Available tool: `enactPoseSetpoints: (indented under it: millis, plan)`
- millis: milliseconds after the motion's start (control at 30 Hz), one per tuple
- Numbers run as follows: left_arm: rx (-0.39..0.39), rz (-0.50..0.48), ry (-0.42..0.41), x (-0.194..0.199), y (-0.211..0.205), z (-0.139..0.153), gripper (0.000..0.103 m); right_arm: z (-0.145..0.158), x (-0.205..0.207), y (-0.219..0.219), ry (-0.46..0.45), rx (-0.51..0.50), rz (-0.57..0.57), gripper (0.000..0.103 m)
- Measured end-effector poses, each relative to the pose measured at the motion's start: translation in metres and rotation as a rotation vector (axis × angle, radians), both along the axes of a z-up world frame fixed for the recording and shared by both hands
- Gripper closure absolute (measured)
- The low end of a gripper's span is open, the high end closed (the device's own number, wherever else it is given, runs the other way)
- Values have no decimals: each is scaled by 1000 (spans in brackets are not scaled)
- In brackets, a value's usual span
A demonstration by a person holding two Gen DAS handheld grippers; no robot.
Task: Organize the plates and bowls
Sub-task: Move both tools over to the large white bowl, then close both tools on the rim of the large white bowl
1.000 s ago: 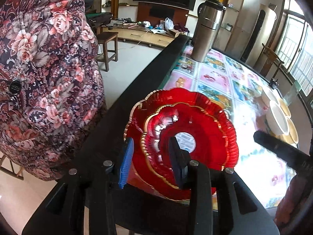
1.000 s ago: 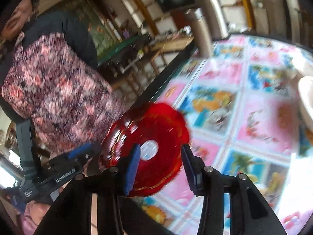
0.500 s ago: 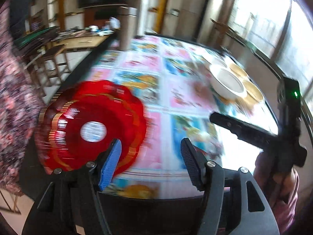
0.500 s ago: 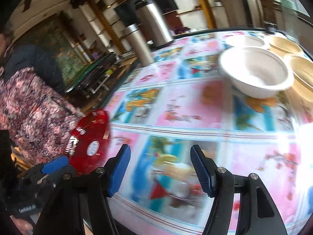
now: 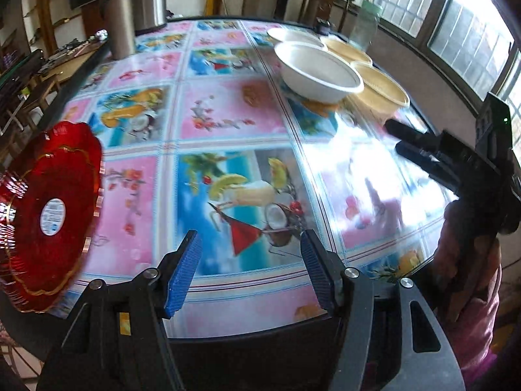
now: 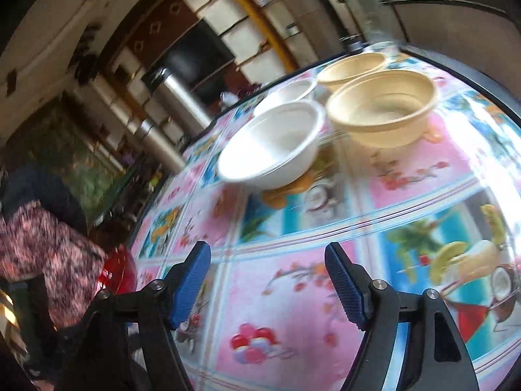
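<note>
**Bowls and plates wait on patterned bench**

Both hand-held grippers, left (image 5: 249,268) and right (image 6: 267,282), hover with jaws apart, holding nothing. A red plate (image 5: 49,211) sits at the frame's left edge. A white bowl (image 6: 272,145) and tan bowl (image 6: 384,109) stand side by side at centre-top on the bench (image 6: 293,325).

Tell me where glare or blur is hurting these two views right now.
Left wrist view: window glare whitens the tablecloth toward its right side, hiding the print there; the red plate is streaked by motion blur at its left edge. Right wrist view: mild motion blur softens the white bowl and tan bowl; the background shelves smear; fisheye bends the table edge.
</note>
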State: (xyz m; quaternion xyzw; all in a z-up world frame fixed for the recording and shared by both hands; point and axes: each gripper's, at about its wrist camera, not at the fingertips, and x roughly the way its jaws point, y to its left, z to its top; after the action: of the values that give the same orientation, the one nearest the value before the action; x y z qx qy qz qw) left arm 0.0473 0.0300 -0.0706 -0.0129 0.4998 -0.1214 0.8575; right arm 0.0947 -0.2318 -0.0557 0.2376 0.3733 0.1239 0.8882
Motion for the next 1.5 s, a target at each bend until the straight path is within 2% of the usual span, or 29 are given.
enactPoseSetpoints:
  millis: [167,267,467,633,733,933,1000,1100,1167,1333,1500]
  plan:
    - [19,-13,39,3,-10,-12,41,-8,1,-19,-25,84,-60,26]
    - [22,-16,39,6,-13,-12,41,-4,2,-16,-48,66,-58,24]
    - [32,-38,50,20,-21,-14,41,-7,3,-11,-25,65,-38,24]
    - [24,-79,55,46,-30,-4,41,5,21,-17,2,125,-34,24]
    - [-24,-81,70,75,-33,10,41,11,48,-18,95,190,4,24]
    - [-217,16,132,145,-27,40,38,12,93,-26,243,267,-36,24]
    - [-268,42,162,162,-28,42,33,13,101,-32,270,296,-52,24]
    - [-357,100,184,182,-27,40,32,13,113,-36,297,288,-80,24]
    - [-392,125,187,193,-28,36,32,12,121,-37,314,263,-97,24]
    - [-463,195,195,216,-32,19,32,8,143,-39,330,307,-85,24]
    - [-468,214,166,231,-35,14,32,11,157,-38,325,295,-60,24]
